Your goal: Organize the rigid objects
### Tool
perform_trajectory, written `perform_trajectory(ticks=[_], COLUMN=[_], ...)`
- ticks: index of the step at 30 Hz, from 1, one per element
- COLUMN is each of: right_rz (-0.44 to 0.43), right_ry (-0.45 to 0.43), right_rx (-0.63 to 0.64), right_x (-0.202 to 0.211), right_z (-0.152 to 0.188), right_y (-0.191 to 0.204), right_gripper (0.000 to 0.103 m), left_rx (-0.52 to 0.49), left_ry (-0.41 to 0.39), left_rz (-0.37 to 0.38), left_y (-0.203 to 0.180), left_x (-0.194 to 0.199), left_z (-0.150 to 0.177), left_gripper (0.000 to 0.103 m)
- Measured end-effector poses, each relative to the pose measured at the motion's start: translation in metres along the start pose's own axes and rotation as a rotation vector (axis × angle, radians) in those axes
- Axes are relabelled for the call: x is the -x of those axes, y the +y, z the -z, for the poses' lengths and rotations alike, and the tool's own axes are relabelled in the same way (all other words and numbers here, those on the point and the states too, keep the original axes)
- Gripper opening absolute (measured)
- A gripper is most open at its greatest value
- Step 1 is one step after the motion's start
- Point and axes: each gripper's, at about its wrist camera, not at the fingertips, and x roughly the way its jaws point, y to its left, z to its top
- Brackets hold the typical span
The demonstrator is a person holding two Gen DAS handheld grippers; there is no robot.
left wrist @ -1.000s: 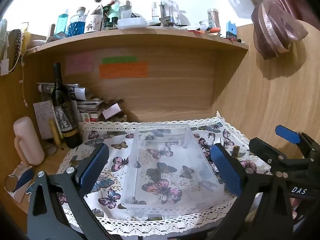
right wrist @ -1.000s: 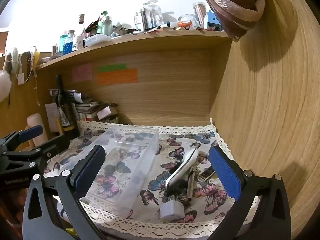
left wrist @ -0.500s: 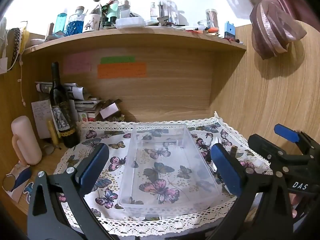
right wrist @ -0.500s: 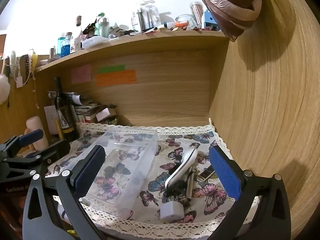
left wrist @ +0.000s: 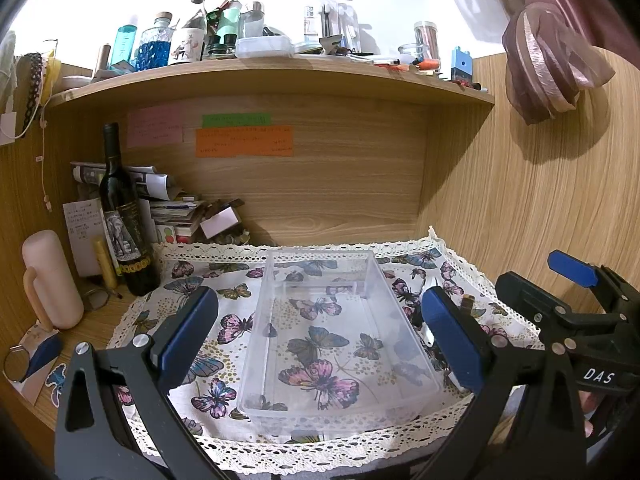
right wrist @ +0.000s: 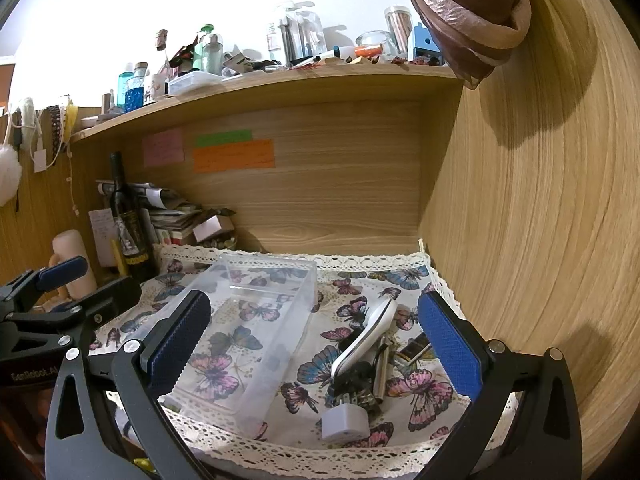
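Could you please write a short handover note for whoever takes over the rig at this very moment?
Left gripper: open, holding nothing, hovering in front of the clear plastic bin.
Right gripper: open, holding nothing, facing the small pile of objects.
Bin: on the butterfly tablecloth, nothing in it.
Pile: to the right of the bin on the cloth, with a white curved device on top, a white plug adapter at the near edge, and a few small dark and metallic items I cannot identify.
Done: nothing sorted yet.
Left: likely move the pile items into the bin, one at a time.
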Motion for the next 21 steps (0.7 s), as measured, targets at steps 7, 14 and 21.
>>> perform_trajectory(ticks=[7, 14, 21], right_rz=[0.001, 0.0, 0.0], right_ry=[0.0, -0.001, -0.002], right_rx=[0.001, 0.002, 0.001], right_x=[0.0001, 0.0003, 0.0016], right_z=[0.0, 0.0005, -0.0003], right_y=[-0.0003, -0.0008, 0.0007], right_gripper=[0.103, 0.103, 0.103], left_rx=[0.0, 0.0, 0.003], left_ry=[0.002, 0.001, 0.001], left_rz=[-0.001, 0.001, 0.003], left_y=[-0.0007, -0.0002, -0.0011], left_x=[0.0004, 0.0001, 0.0001], left_z=[0.0003, -0.0003, 0.0], left_gripper=[0.103, 0.103, 0.103])
